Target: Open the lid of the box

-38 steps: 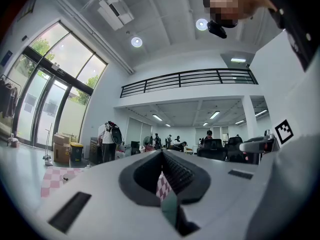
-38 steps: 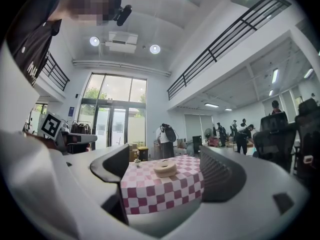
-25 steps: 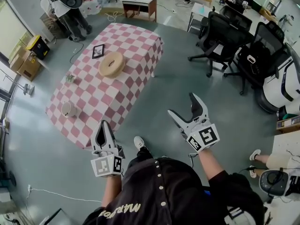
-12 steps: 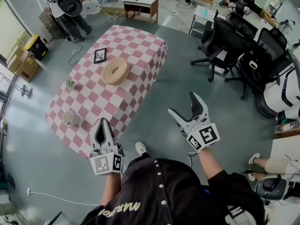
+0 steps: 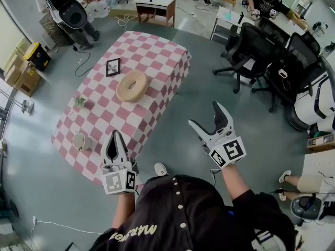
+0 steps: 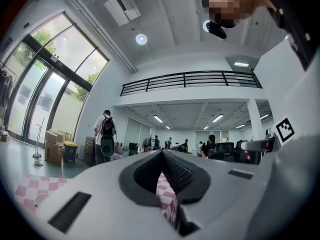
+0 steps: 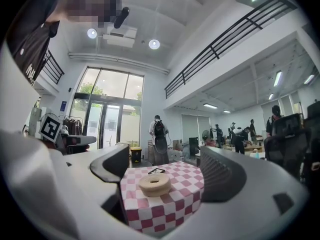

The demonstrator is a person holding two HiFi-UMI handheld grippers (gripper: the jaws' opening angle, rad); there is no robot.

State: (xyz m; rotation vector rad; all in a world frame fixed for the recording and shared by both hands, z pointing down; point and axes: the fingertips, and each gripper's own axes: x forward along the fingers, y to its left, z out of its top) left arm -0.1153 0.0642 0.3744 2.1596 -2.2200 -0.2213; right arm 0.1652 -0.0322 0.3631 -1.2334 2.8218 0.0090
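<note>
Draped in a red-and-white checked cloth, the tabletop (image 5: 157, 61) is seen ahead and to the left, well apart from both tongs, with open floor between. Near its middle the box (image 5: 132, 86) is set: round, low and pale, with a dimple at the centre of its top. From the right gripper view it is framed between the jaws but lies far off (image 7: 154, 184). It is judged to be light and stiff, probably wood or pressed fibre, so little force should be needed. A smooth rounded rim could slip under a shallow pinch. The seam between lid and base cannot be made out. A hold across the lid's outer edge is suggested, with the base steadied from the other side.

The right tongs (image 5: 204, 115) are held wide open and nothing is gripped. The left tongs (image 5: 116, 135) are closed, jaw against jaw, on nothing.

A dark picture frame (image 5: 112, 67) is laid flat on the far side of the box. A pale pot (image 5: 79, 140) is placed near the left near corner, and a small plant (image 5: 79, 102) at the left edge.
</note>
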